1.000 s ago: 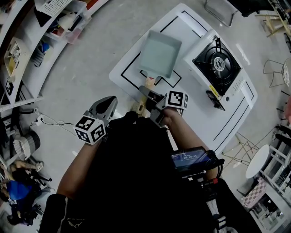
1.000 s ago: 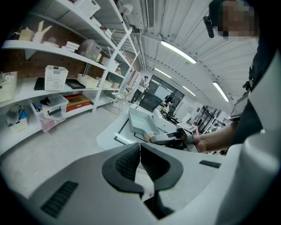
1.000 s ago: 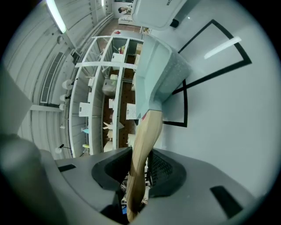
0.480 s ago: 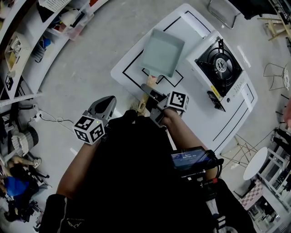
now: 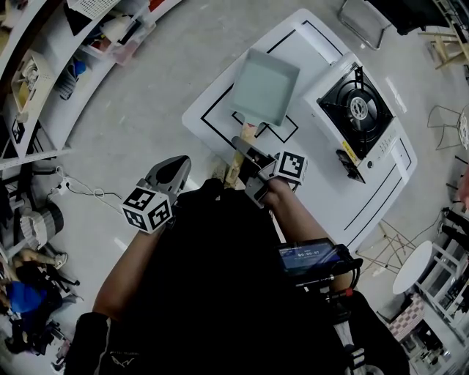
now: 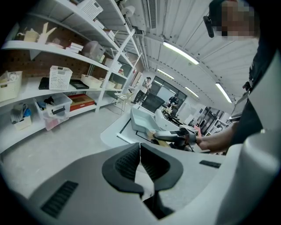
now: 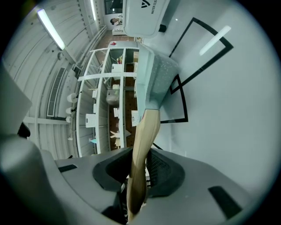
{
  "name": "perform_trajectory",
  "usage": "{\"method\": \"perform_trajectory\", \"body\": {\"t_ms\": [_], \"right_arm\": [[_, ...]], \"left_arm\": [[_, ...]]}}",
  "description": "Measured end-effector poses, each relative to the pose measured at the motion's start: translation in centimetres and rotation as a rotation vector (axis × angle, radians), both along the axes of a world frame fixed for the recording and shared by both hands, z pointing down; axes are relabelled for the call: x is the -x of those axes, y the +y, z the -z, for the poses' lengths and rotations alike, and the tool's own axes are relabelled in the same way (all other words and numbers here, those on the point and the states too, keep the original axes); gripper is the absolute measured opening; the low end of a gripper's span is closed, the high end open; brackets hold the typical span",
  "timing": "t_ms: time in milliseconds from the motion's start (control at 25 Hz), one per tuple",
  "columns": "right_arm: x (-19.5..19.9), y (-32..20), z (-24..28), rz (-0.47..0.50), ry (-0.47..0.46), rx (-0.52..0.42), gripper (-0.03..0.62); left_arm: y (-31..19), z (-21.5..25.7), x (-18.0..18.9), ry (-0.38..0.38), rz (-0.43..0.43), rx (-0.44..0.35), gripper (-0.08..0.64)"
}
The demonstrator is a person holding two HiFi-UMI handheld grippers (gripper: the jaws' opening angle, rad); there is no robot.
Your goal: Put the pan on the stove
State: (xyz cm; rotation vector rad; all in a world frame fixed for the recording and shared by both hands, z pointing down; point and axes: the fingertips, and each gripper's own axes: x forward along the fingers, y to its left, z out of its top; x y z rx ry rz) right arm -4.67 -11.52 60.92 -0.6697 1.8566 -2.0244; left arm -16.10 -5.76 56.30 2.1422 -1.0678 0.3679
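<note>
A pale green square pan [image 5: 265, 86] with a wooden handle [image 5: 247, 135] lies on the white table [image 5: 322, 183], inside a black marked rectangle. To its right stands the white stove [image 5: 357, 106] with a black burner. My right gripper [image 5: 245, 150] is at the table's near edge. Its jaws have just been closing and are shut on the handle [image 7: 145, 132], which runs between the pads of the right gripper [image 7: 139, 165] up to the pan [image 7: 151, 81]. My left gripper [image 5: 170, 172] hangs over the floor left of the table. In its own view the left gripper [image 6: 140, 151] is shut on nothing.
Shelves [image 5: 44, 80] with bins and boxes line the left side. A cable [image 5: 80, 194] lies on the floor near the left gripper. A metal chair [image 5: 363, 18] stands beyond the table and a folding stool [image 5: 388, 242] to its right.
The right gripper's jaws have drawn in on the wooden handle and the gripper has tipped a little. The left gripper has kept still. The head view has shifted slightly.
</note>
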Motion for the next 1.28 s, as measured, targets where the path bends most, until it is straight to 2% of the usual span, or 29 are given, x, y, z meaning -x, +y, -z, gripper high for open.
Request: {"method": "perform_trajectory", "body": {"t_ms": [800,1280], "right_arm": [[0.1,1.0,1.1,0.035,-0.017,-0.027,0.104],[0.4,0.8,2.9,0.022,-0.069,-0.062,0.103]], "left_arm": [[0.7,0.4,-0.4,-0.009,0.01,-0.018,0.011],[0.3,0.7,-0.8,-0.014,-0.013,-0.029,0.011]]}}
